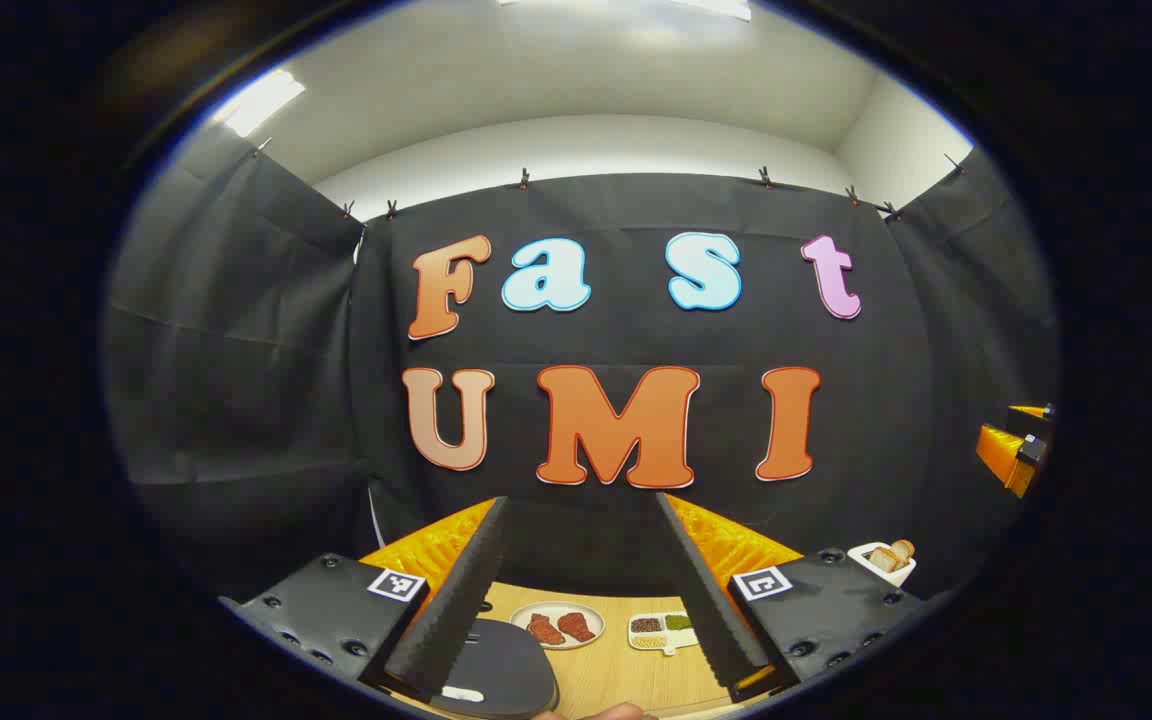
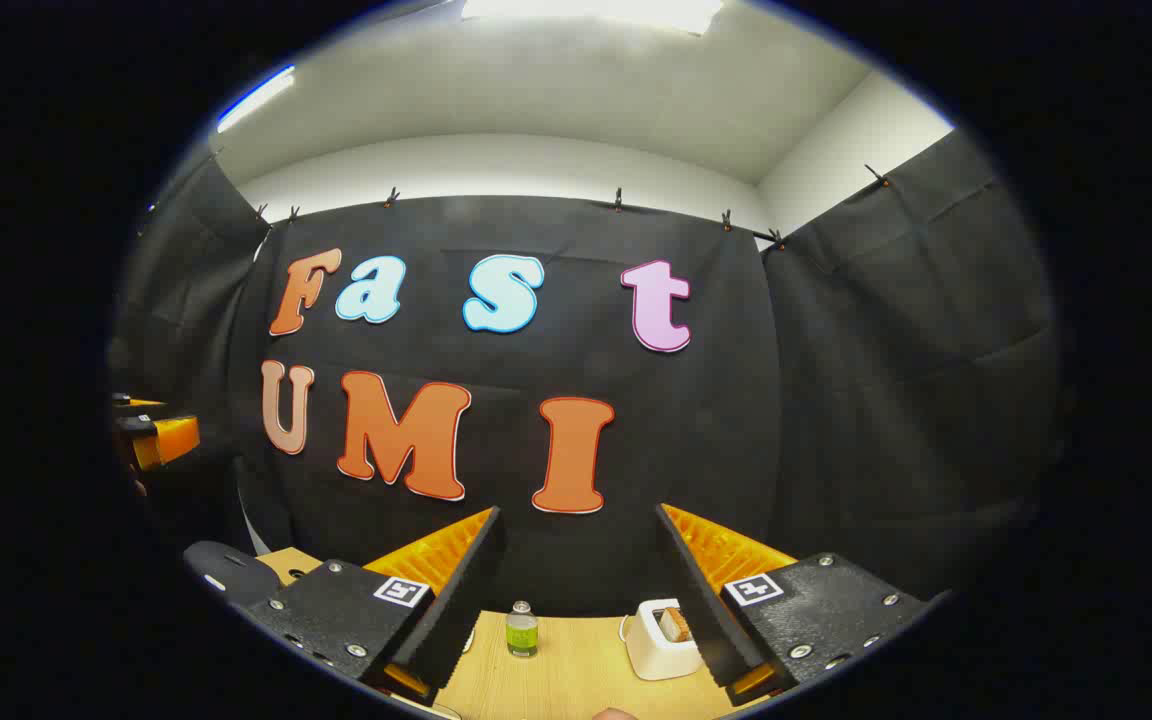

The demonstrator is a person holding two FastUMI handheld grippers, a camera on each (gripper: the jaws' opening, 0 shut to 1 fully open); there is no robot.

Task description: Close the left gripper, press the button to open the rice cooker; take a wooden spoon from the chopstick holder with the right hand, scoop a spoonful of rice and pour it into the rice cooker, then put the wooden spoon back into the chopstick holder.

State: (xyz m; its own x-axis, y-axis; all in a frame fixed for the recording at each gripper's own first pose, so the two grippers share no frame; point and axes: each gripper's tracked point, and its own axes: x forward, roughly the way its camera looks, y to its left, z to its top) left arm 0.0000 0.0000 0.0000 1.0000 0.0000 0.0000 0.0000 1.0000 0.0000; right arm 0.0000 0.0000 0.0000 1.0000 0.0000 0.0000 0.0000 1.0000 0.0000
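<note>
Both grippers are hovering high over a wooden table (image 1: 626, 670), cameras pointing mostly at the black cloth wall.

In the left gripper view, the left gripper (image 1: 581, 585) is sitting with its jaws spread wide, nothing between them. Below its left finger, the dark rice cooker (image 1: 496, 670) is lying closed on the table, a small pale button or tab on its lid near the bottom edge. Just beside it to the right, a round plate (image 1: 558, 625) is carrying reddish pieces of food. Next along, a white divided dish (image 1: 662, 632) is holding dark, green and pale grains in separate compartments. Farther right, past the right finger, a white holder (image 1: 886, 562) is standing with tan pieces sticking out; too small to tell whether they are spoons. The other gripper is poking in at the far right edge.

In the right gripper view, the right gripper (image 2: 581, 590) is also gaping wide and holding nothing. Between its fingers, a small green bottle (image 2: 522, 630) with a silver cap is standing upright. A white toaster-like box (image 2: 658, 640) with a brown slice is sitting just beside the right finger, partly hidden by it. The rice cooker's dark rounded edge is peeking out at lower left. The left gripper is showing at the far left edge.
</note>
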